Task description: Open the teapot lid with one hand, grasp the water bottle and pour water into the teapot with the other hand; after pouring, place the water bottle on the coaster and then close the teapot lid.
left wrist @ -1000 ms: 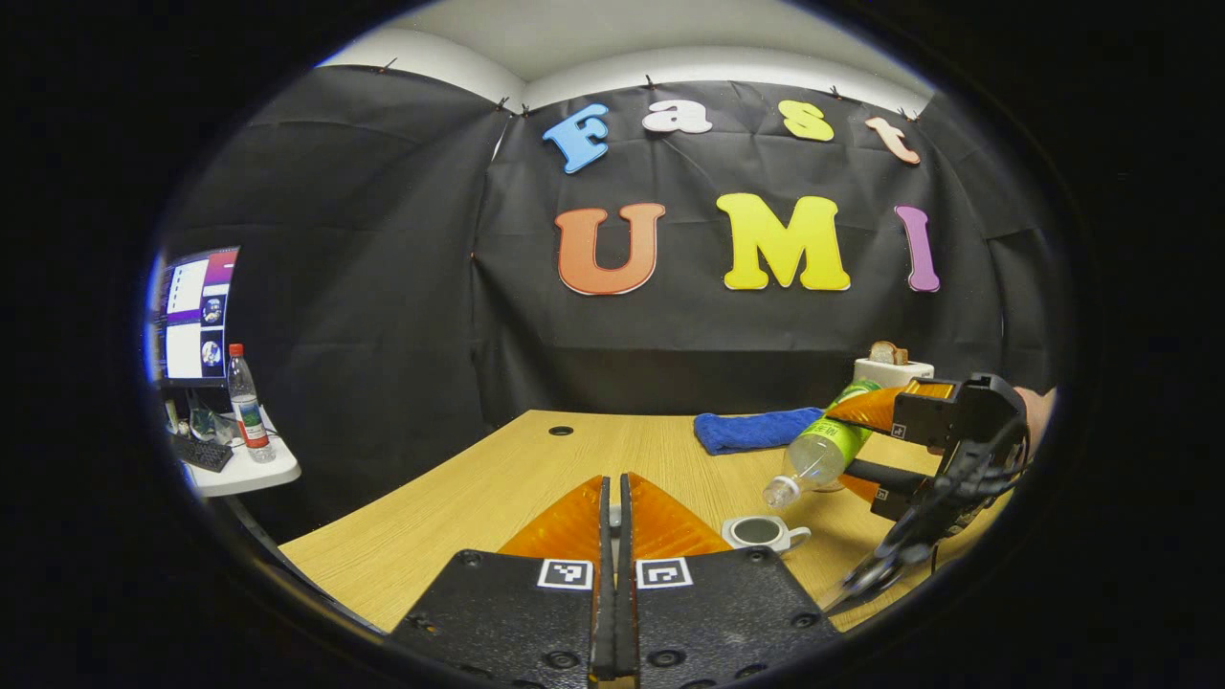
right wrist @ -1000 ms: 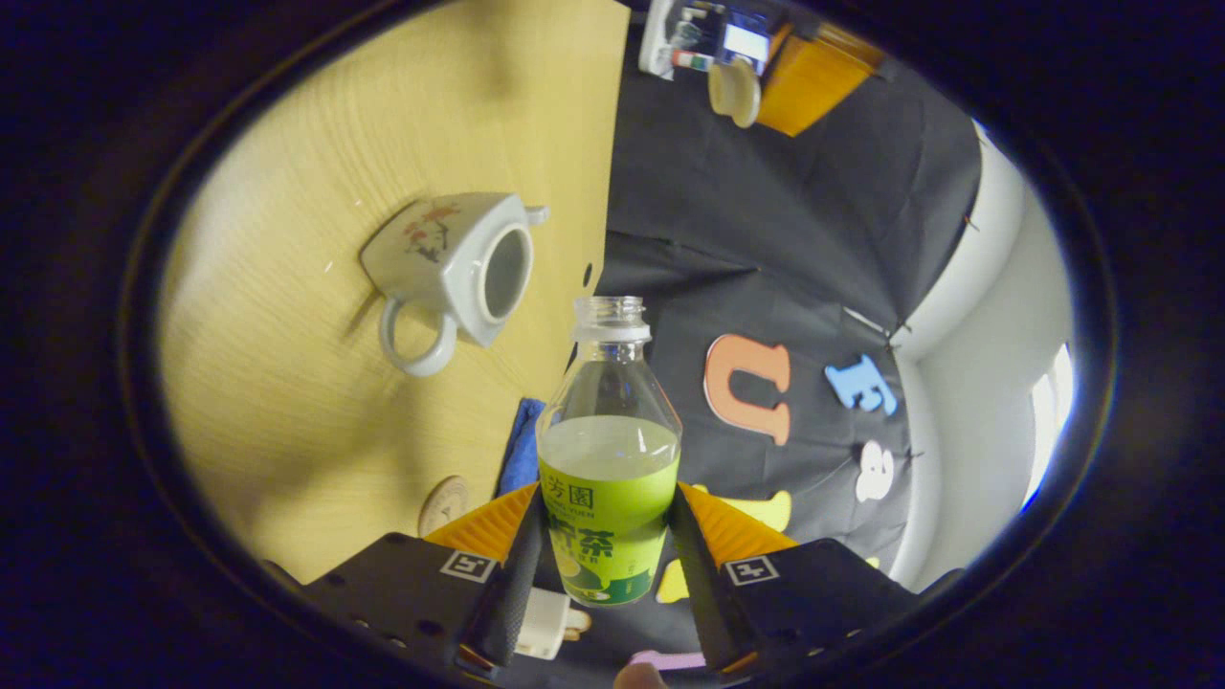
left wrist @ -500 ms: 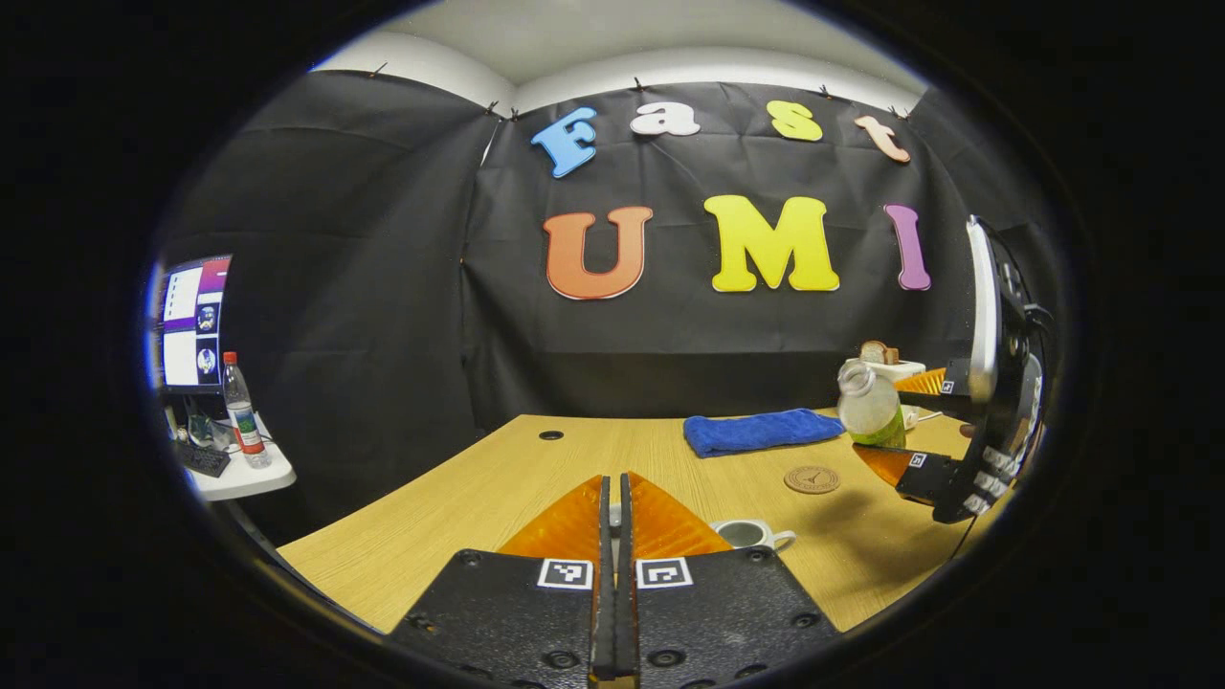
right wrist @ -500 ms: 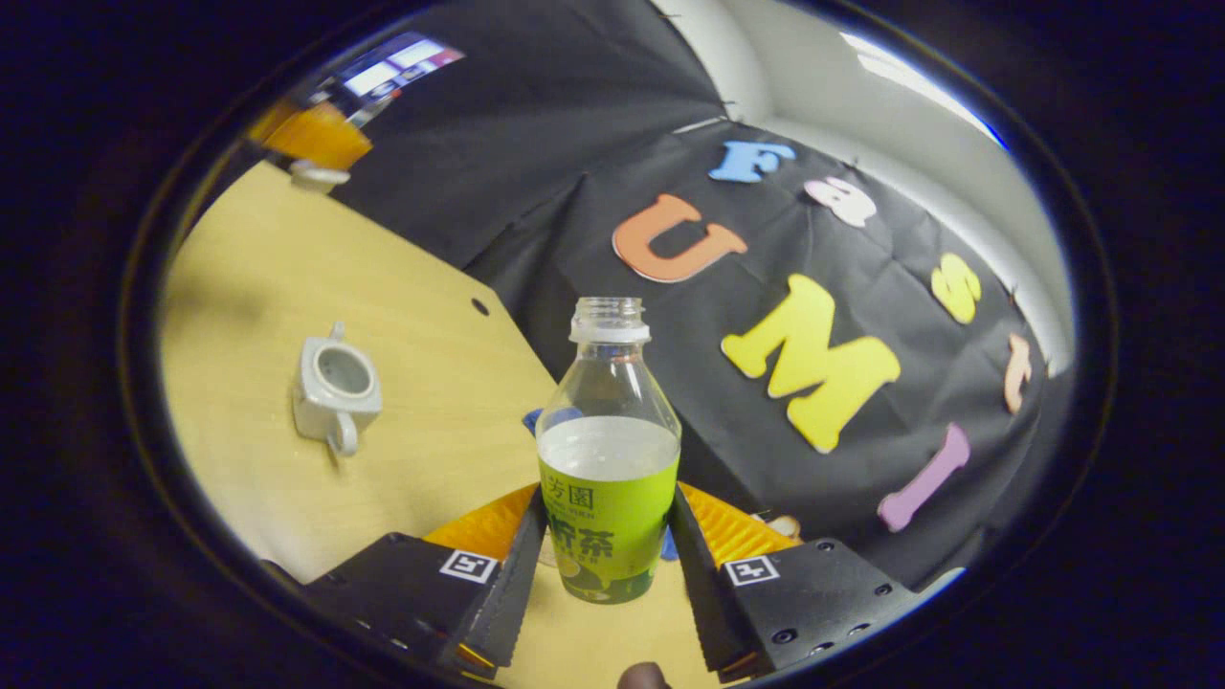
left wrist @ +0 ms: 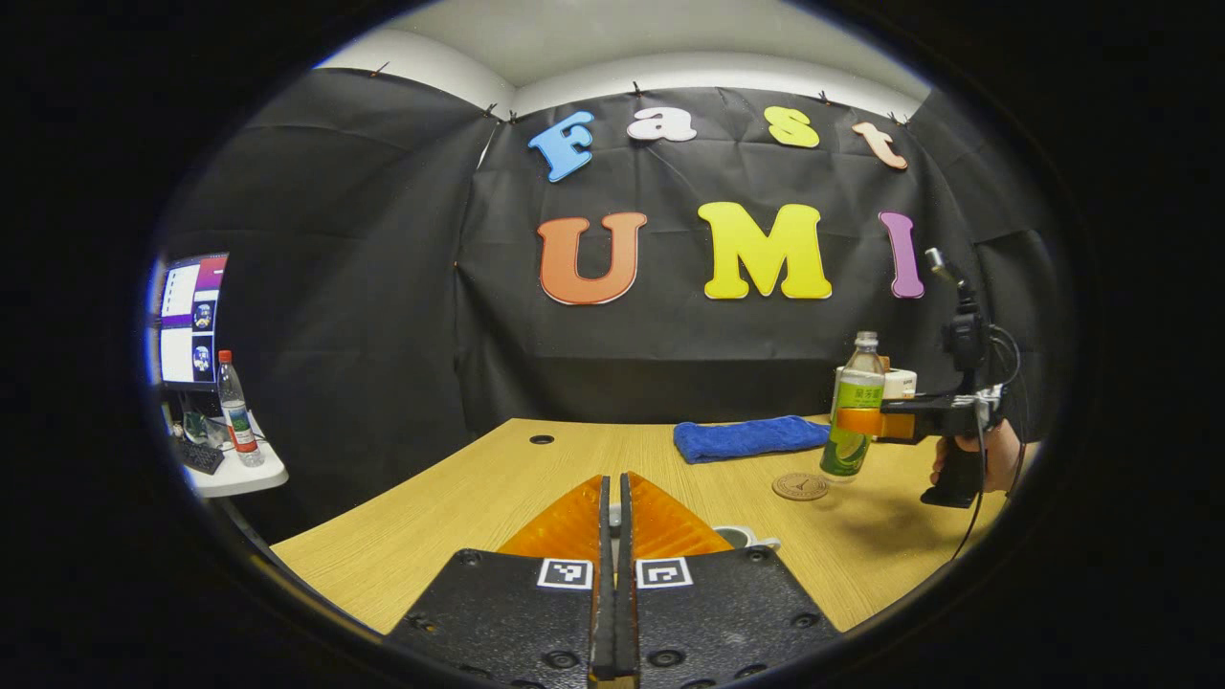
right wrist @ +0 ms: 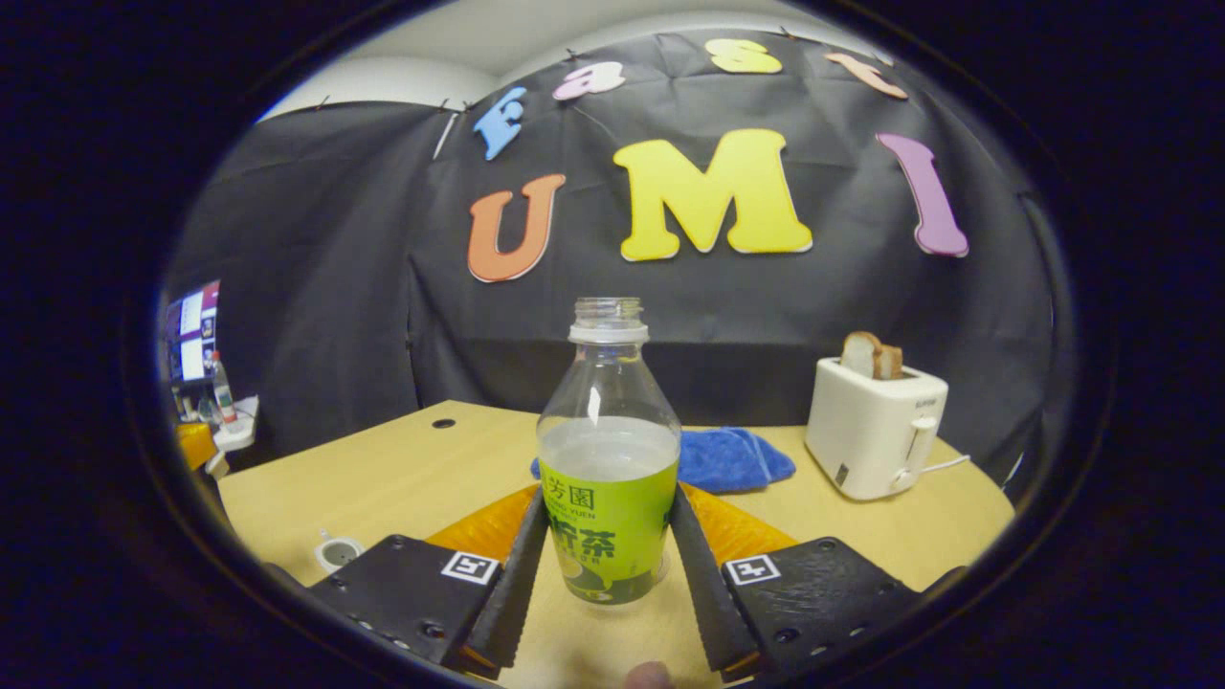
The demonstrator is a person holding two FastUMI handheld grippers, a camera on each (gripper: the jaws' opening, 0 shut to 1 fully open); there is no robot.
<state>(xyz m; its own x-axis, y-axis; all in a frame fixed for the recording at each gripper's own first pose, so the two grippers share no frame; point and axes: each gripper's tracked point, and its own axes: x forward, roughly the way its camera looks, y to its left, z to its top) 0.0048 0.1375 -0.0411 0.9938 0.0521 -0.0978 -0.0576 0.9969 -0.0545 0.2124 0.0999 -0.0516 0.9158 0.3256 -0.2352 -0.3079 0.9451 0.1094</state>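
Green-labelled water bottle [right wrist: 609,478]: upright, uncapped, just above the table [left wrist: 498,478], beside the coaster [left wrist: 801,487].
Right gripper [right wrist: 607,555]: both fingers pinch the bottle's label.
Left gripper [left wrist: 614,522]: fingers pressed together; whether they hold anything cannot be told.
Teapot [right wrist: 338,552]: lidless, on the table, near the left gripper.

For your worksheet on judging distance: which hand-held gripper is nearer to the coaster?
Right. The right hand-held gripper holds the bottle just above the coaster; the left hand-held gripper sits farther back, near the teapot.
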